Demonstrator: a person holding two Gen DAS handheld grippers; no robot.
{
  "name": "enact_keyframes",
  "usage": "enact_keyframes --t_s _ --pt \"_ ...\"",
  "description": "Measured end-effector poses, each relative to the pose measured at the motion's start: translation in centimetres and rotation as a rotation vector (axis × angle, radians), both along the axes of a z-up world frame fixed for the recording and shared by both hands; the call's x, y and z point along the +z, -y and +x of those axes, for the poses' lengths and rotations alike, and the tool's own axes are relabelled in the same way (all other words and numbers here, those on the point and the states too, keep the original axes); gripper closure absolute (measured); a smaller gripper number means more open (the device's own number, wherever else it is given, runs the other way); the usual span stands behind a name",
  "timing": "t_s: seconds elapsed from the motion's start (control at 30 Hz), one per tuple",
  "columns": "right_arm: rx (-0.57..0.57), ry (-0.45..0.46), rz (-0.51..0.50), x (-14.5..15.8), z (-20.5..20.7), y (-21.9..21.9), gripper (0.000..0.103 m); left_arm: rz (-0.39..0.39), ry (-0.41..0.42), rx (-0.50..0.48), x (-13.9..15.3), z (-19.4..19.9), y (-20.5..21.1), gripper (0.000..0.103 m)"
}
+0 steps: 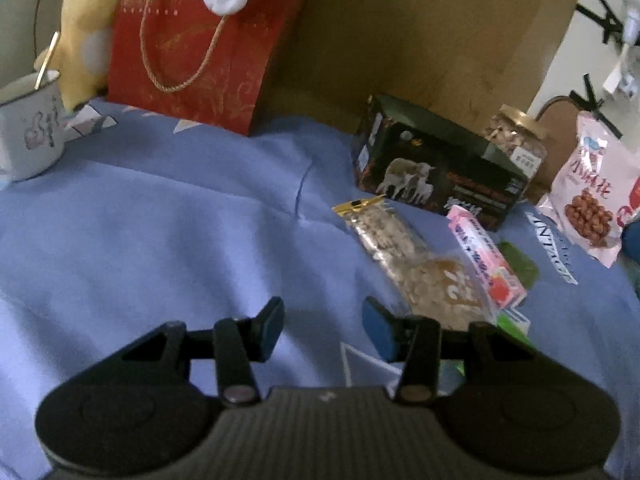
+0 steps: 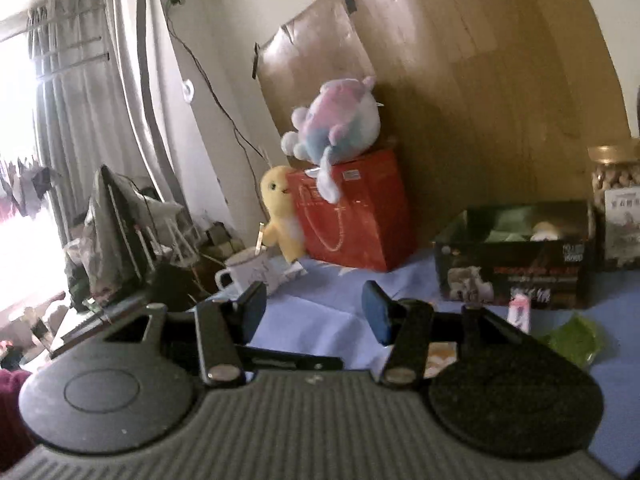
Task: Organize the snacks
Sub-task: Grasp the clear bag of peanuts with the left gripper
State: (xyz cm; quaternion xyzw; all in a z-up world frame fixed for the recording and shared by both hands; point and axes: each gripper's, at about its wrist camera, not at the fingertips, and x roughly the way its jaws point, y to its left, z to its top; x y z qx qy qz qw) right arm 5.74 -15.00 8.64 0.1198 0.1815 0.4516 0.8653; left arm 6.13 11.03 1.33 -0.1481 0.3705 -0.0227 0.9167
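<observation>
Now the snacks lie loose on the blue cloth (image 1: 160, 220), and the dark open-topped box (image 1: 436, 164) with sheep printed on its side is the handiest landmark. Just in front of that box lies a clear packet of nut brittle (image 1: 380, 228) with a gold header, and touching its near end a round crisp cake in clear wrap (image 1: 444, 280). A pink stick pack (image 1: 484, 256) lies along the cake's far side, partly over a green packet (image 1: 520, 264). Behind the box stands a gold-lidded jar of nuts (image 1: 516, 140); beside the jar leans a pink bag of fried twists (image 1: 592, 196). In the right wrist view the box already holds some pale and green items, too blurred to name.

The left tongs (image 1: 322, 326) hang spread wide with nothing between their pads, just short of the cake and a little to its side. The right tongs (image 2: 316, 310) are likewise parted and empty, held higher, well apart from the box.

Probably the step in hand is the first pick of a loose packet, likely for the box. To do it well, I would shift the left tongs toward the cake, straddle its edge rather than its brittle centre, and close gently so the wrap is pinched without cracking the contents. Sliding 1 pad under the edge would avoid bunching the cloth.

Farther from the box stand a red gift bag (image 1: 192, 48), a yellow plush chick (image 1: 88, 28) and an enamel mug (image 1: 32, 128).
</observation>
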Motion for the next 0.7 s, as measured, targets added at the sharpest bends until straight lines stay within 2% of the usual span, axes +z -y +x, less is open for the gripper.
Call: enact_keyframes --t_s 0.07,0.17,0.23,0.37,0.5,0.53,0.6,0.7 --pt "0.019 0.007 -0.009 -0.6 -0.8 -0.4 0.047 -0.06 0.015 -0.02 -0.1 -1.6 0.2 0.059" --pt "0.129 -0.012 0.028 -1.3 -1.8 -1.0 0.047 -0.119 0.032 -0.065 -0.7 -4.6 0.6 0.058" --pt "0.175 0.033 0.063 -1.9 -3.0 -1.0 0.046 -0.128 0.035 -0.072 -1.3 -6.8 0.7 0.058" --pt "0.174 0.045 0.014 -2.9 -4.8 -2.0 0.046 -0.125 0.067 -0.044 -2.2 -10.1 0.9 0.058" --pt "0.225 -0.053 0.04 -3.7 -6.4 -2.9 0.045 -0.181 0.111 -0.03 -2.3 -11.4 1.0 0.056" --pt "0.265 -0.042 0.018 -3.9 -7.4 -3.6 0.045 -0.16 0.107 -0.033 -2.4 -11.4 1.1 0.055" --pt "0.278 0.037 -0.009 -3.4 -9.2 -3.5 0.045 -0.156 0.096 -0.038 -2.4 -11.1 1.3 0.055" --pt "0.208 0.061 0.007 -2.6 -8.7 -2.8 0.045 -0.181 0.111 -0.042 -1.8 -10.5 0.8 0.055"
